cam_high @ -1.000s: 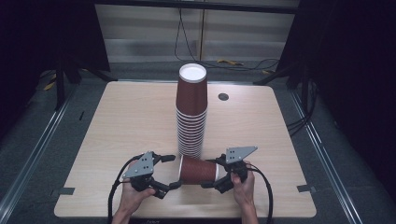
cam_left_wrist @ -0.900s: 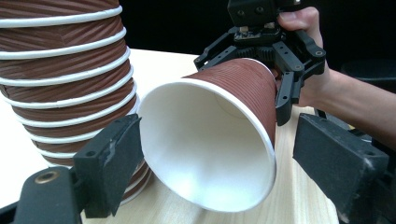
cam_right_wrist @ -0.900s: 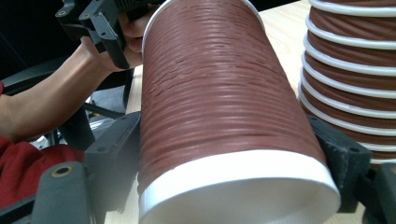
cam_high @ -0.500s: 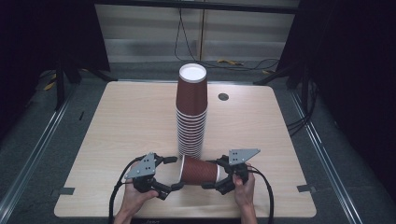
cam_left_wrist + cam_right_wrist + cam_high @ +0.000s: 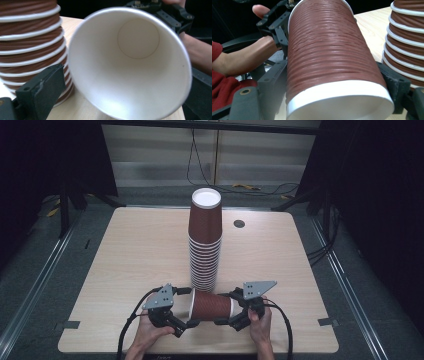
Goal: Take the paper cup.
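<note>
A single brown ribbed paper cup (image 5: 212, 305) lies level just above the table's near edge, held between both grippers. My right gripper (image 5: 231, 307) is shut on its base end, and in the right gripper view (image 5: 332, 67) a jaw presses on each side of the cup (image 5: 324, 50). My left gripper (image 5: 186, 312) is at the cup's mouth. Its jaws have just been opening and now stand apart (image 5: 126, 72) on either side of the white rim. The cup's white inside (image 5: 130, 62) faces that camera. A tall stack of upside-down brown cups (image 5: 205, 245) stands just behind.
The stack (image 5: 30, 42) (image 5: 404, 37) stands close to both grippers' far side. The wooden table (image 5: 125, 270) has a small round hole (image 5: 239, 223) at the back right. Cables trail from both grippers toward the near edge. Dark floor and rails surround the table.
Both hands and the level cup are almost where they were. The left gripper's near jaw now stands a little off the cup's mouth.
</note>
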Motion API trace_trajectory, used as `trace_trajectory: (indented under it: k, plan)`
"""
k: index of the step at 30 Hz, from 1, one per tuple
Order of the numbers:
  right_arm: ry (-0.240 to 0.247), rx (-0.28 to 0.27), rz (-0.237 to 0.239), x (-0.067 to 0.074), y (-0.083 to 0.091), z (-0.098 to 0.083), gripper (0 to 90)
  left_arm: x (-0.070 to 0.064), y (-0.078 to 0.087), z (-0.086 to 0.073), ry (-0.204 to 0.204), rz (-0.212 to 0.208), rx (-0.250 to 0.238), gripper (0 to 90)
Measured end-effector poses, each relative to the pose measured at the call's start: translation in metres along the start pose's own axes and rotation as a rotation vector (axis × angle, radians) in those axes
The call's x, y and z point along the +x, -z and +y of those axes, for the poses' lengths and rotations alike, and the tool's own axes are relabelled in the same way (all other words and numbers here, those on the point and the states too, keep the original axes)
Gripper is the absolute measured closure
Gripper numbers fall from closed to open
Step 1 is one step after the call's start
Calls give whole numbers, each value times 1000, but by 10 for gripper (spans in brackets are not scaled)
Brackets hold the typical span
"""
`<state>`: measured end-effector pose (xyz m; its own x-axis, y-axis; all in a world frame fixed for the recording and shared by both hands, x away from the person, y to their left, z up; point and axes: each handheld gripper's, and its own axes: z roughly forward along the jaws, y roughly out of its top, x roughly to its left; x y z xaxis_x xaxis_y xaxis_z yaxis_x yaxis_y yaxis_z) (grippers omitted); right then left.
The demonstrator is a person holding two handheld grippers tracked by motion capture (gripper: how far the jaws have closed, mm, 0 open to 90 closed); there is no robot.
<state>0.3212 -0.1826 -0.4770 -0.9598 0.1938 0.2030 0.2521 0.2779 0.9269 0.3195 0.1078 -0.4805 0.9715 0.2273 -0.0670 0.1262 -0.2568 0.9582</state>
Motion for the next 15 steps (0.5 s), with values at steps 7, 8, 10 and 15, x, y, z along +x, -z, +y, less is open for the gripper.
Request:
trace_trajectory:
  k: [7, 8, 10, 15]
  plan:
    - [6, -8, 9, 1, -2, 2, 206, 0, 0, 0, -8, -11, -7, 20]
    - [8, -6, 8, 1, -3, 2, 206, 0, 0, 0, -5, -16, -9, 21]
    - [9, -8, 11, 1, -3, 2, 207, 0, 0, 0, -5, -20, -13, 23]
    - [11, -14, 12, 1, -3, 3, 206, 1, 0, 1, -2, -23, -27, 22]
